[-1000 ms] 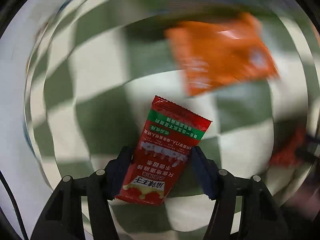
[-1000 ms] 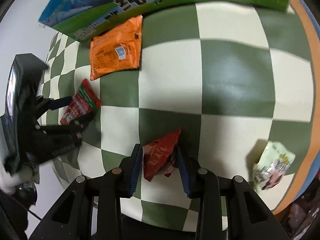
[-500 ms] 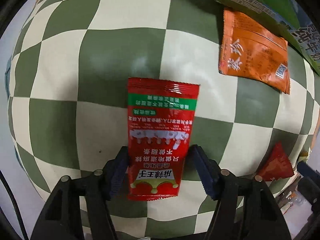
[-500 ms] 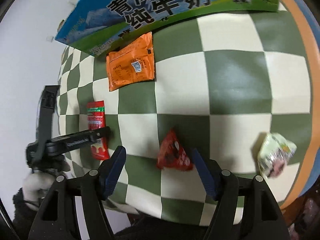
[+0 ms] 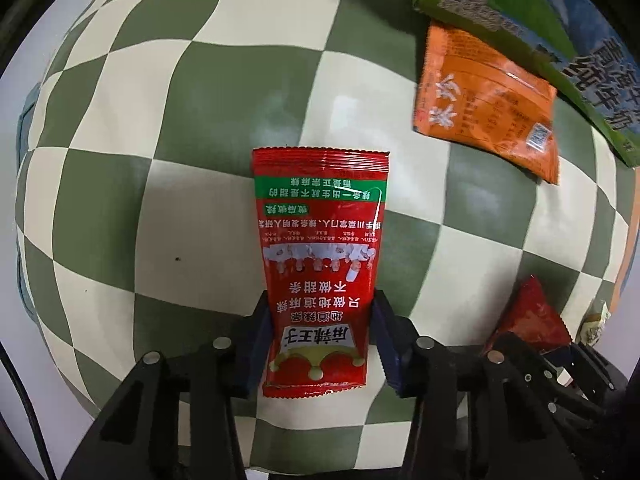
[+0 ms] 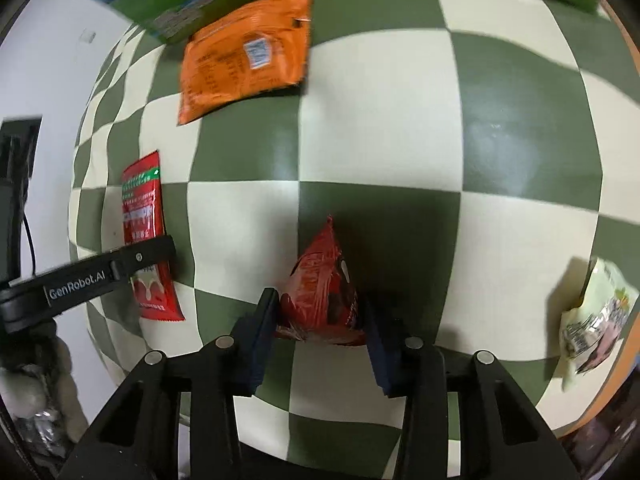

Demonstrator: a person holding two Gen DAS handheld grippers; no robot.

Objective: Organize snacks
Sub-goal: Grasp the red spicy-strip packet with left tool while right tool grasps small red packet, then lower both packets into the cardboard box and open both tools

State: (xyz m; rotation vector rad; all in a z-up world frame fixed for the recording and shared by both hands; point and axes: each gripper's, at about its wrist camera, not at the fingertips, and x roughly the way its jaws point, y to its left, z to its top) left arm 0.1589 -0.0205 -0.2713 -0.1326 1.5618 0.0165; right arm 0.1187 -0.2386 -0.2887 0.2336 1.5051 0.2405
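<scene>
We see left gripper (image 5: 320,344) clenched on red spicy-strip packet (image 5: 320,264), long axis along fingers, flat on checkered cloth (image 5: 192,152). Right gripper (image 6: 318,334) pinches red triangular packet (image 6: 322,292). Orange packet (image 6: 244,56) lies far ahead, nearer left.

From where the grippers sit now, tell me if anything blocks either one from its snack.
Nothing visible does. The left gripper has its fingers on both sides of the long red packet, and the right gripper flanks the red triangular packet directly; no other snack lies between.
</scene>
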